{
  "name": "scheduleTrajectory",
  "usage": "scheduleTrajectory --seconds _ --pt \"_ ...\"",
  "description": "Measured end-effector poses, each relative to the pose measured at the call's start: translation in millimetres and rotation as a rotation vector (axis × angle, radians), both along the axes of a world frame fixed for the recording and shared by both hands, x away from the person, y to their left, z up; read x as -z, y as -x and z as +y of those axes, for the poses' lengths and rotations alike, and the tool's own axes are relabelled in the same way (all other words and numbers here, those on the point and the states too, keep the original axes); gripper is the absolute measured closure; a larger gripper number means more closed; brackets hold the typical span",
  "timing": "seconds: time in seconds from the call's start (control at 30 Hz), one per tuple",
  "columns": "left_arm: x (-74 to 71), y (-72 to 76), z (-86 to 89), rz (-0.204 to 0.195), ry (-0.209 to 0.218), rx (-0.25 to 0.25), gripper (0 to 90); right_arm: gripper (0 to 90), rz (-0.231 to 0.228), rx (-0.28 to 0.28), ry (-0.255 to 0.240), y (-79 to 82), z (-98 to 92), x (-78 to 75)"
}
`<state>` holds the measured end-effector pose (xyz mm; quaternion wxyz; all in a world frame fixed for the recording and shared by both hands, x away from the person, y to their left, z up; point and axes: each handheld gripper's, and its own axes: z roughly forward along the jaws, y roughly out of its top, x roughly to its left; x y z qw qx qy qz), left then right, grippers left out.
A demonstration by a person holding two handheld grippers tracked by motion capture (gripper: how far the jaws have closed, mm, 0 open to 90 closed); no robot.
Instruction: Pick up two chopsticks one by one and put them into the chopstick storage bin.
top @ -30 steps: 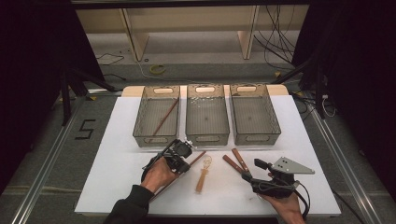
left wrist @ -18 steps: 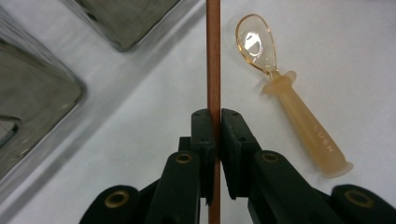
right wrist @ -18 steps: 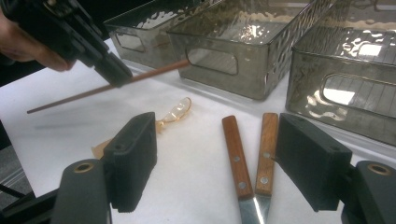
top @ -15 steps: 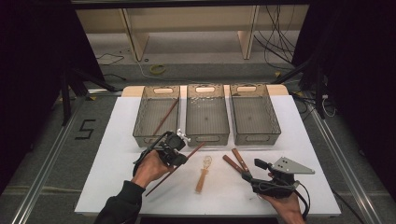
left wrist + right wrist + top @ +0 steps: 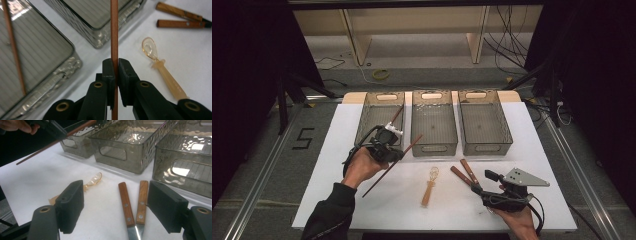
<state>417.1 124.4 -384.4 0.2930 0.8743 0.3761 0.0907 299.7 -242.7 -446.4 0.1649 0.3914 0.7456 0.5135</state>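
My left gripper is clamped on a brown chopstick, held clear above the white table in front of the three smoked-plastic bins. In the left gripper view the stick runs straight up between the closed black jaws; in the high view it slants from near the front edge of the middle bin down toward my left forearm, its lower end over bare tabletop. The left bin lies just beyond the gripper and already holds a second chopstick, leaning against its right wall.

My right gripper rests low near the table's front edge, jaws spread wide and holding nothing — the right gripper view shows two wooden-handled knives side by side between the open pads, blades toward the camera. The right bin stands beyond them.

Between the hands lies an amber plastic spoon, bowl toward the bins, with open white surface on either side. The left strip of the table, from the left bin's outer wall to the table edge, is free — the widest open ground I can see.
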Motion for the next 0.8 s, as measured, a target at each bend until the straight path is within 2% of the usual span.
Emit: scheduleTrajectory --seconds 0.17,0.37,0.63,0.8 --pt "-13.1 -7.8 11.2 -0.039 0.031 -0.030 83.6 30.5 0.000 0.000 -0.001 -0.1 -0.3 0.1" --pt "-22.1 -16.4 23.7 -0.069 0.064 -0.066 83.6 30.5 0.000 0.001 -0.003 -0.2 -0.4 0.0" --pt "-27.5 -24.7 34.4 -0.081 0.087 -0.100 83.6 30.5 0.001 0.001 -0.003 -0.2 -0.4 0.1" --pt "-28.2 -31.1 37.8 -0.081 0.085 -0.108 83.7 30.5 0.001 0.000 -0.002 -0.3 -0.4 0.1"
